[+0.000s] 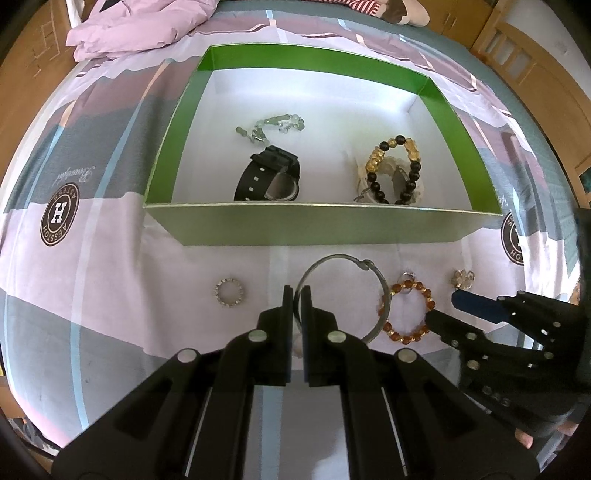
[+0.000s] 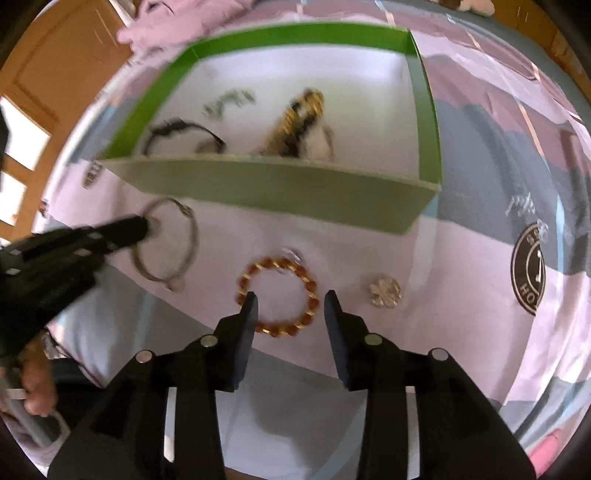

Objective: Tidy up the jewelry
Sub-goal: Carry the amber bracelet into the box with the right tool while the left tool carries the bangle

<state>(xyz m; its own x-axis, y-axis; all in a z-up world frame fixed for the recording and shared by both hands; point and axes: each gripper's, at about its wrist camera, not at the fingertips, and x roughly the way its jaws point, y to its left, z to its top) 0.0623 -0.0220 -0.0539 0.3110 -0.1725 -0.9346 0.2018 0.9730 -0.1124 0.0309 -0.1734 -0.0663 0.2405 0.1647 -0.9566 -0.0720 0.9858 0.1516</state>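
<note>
A silver bangle (image 1: 334,257) lies on the bedsheet in front of the green box (image 1: 314,225). My left gripper (image 1: 297,291) is shut on the bangle's left edge; the right wrist view shows the same grip on the bangle (image 2: 194,242). An amber bead bracelet (image 2: 295,328) lies flat just right of the bangle. My right gripper (image 2: 291,299) hangs open over it, with the bracelet's near part between the fingers and the pads apart from the beads. It also appears in the left wrist view as the right gripper (image 1: 441,306) beside the amber bracelet (image 1: 406,340).
Inside the box lie a pale green bead bracelet (image 1: 273,125), a black watch (image 1: 269,173) and a gold-and-black bead bracelet (image 1: 397,166). A small crystal ring (image 1: 229,291) and a pale gold flower-shaped piece (image 2: 386,291) lie on the sheet. A crumpled pink quilt (image 1: 140,26) lies behind the box.
</note>
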